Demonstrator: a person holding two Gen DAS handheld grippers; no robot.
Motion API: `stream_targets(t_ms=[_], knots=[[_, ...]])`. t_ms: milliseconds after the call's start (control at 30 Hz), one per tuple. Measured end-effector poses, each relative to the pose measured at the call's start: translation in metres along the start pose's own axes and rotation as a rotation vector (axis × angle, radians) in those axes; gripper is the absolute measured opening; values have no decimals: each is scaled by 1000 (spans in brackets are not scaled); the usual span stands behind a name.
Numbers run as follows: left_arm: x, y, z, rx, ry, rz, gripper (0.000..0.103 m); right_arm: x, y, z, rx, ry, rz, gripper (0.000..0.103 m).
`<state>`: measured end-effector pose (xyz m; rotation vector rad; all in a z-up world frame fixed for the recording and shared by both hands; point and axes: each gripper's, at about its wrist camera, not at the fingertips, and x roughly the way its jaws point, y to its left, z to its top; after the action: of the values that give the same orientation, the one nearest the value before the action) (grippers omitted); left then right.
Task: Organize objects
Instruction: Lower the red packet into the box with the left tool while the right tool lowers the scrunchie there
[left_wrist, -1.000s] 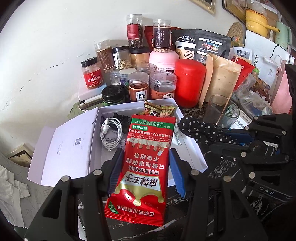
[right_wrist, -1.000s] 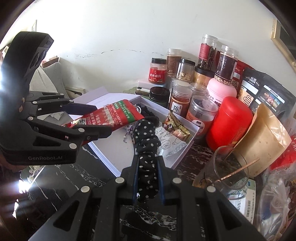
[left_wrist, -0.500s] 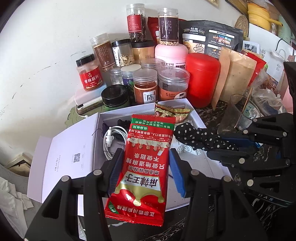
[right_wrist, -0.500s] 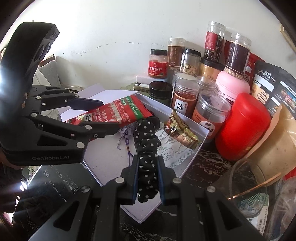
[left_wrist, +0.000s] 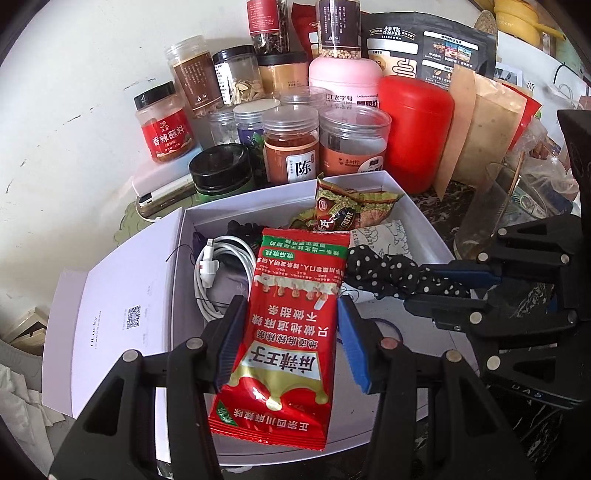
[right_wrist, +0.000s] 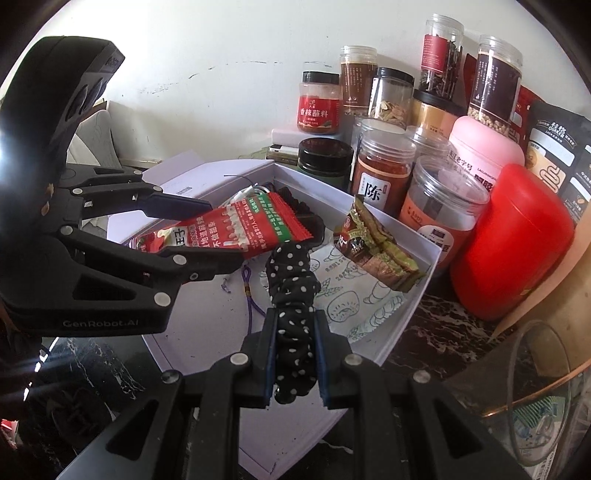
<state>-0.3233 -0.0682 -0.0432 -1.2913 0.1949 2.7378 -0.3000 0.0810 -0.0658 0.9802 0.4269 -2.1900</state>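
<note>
My left gripper (left_wrist: 286, 314) is shut on a red snack packet (left_wrist: 291, 325) and holds it over the open white box (left_wrist: 417, 218). The packet (right_wrist: 225, 232) and left gripper (right_wrist: 207, 229) also show in the right wrist view. My right gripper (right_wrist: 293, 325) is shut on a black polka-dot scrunchie (right_wrist: 291, 280), held over the box (right_wrist: 432, 258) just right of the packet. The scrunchie (left_wrist: 384, 273) and right gripper (left_wrist: 413, 291) show in the left wrist view. In the box lie a white cable (left_wrist: 218, 269), wrapped candies (left_wrist: 347, 210) and a printed sachet (right_wrist: 354, 302).
Behind the box stand several spice jars (left_wrist: 291, 147), a red canister (left_wrist: 413, 133), a pink tub (left_wrist: 343, 81) and food pouches (left_wrist: 480, 133). A glass cup (left_wrist: 487, 210) stands to the right of the box. The box lid (left_wrist: 118, 321) lies open on the left.
Both grippers have moved forward over the box with their loads. The jars and box look nearer, and the scrunchie now hangs closer to the packet.
</note>
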Motion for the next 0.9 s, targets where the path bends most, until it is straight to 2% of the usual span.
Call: stream_targets(t_ms=[367,900], knots=[[24,-10,-5,54,27,12,48,18,0,-10,-5,28,-4,17],[45,-6,-16,45,85,-4,48,27,8,-14,-31,52,11,17]])
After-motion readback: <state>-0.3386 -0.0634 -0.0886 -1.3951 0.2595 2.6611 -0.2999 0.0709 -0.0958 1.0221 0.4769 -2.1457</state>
